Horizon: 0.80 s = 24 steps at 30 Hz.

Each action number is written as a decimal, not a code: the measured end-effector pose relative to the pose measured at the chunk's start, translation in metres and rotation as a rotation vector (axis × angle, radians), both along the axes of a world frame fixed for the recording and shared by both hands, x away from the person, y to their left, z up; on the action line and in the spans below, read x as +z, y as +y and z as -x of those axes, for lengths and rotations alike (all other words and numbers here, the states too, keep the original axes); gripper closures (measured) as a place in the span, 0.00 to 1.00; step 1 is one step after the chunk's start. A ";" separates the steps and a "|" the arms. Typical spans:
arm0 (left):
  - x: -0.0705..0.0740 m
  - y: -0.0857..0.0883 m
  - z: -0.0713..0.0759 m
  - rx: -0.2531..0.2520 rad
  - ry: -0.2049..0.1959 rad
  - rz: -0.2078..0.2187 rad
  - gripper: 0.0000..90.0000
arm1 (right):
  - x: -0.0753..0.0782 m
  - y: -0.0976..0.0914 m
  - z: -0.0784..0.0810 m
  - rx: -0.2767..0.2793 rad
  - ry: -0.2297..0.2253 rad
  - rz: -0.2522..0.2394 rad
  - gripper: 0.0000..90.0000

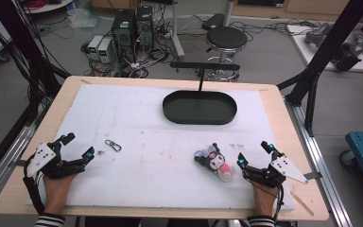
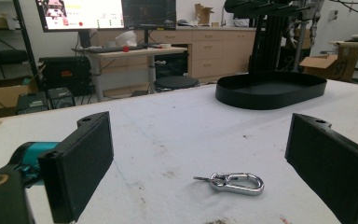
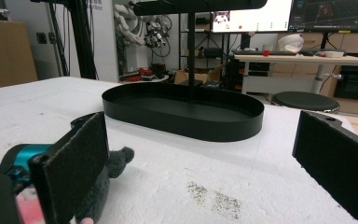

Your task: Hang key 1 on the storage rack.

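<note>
A small metal carabiner clip [image 1: 113,145] lies on the white mat, just right of my left gripper [image 1: 78,146]; in the left gripper view the clip [image 2: 233,182] rests on the mat ahead of the wide-apart jaws, nothing between them. A black-and-pink plush toy [image 1: 214,161] lies just left of my right gripper [image 1: 253,153], which is open too. In the right gripper view the plush [image 3: 103,179] sits partly hidden behind the left jaw. A black oval tray [image 1: 199,108] with an upright post stands at the far middle of the mat.
The white mat [image 1: 142,118] covers most of the wooden table [image 1: 274,99]. A black stool [image 1: 226,39] and computer towers [image 1: 132,26] stand on the floor beyond the far edge. Dark frame legs [image 1: 312,80] rise at the right.
</note>
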<state>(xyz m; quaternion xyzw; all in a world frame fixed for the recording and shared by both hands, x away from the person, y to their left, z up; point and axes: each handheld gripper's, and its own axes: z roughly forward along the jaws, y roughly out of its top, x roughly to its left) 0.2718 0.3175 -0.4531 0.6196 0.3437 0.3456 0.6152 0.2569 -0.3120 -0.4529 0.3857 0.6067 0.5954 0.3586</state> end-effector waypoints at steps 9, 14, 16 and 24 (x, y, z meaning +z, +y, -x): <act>0.000 -0.001 0.000 -0.001 -0.005 -0.005 0.09 | 0.000 0.000 0.000 0.001 -0.001 0.001 0.03; 0.000 0.000 0.000 -0.001 -0.004 -0.006 0.09 | 0.000 -0.001 -0.001 -0.003 -0.008 0.002 0.03; 0.000 0.000 0.000 -0.001 -0.004 -0.007 0.09 | 0.000 -0.001 0.000 -0.003 -0.001 -0.004 0.03; 0.000 0.000 0.000 -0.002 -0.003 -0.004 0.09 | 0.001 0.001 -0.002 -0.004 0.004 0.017 0.03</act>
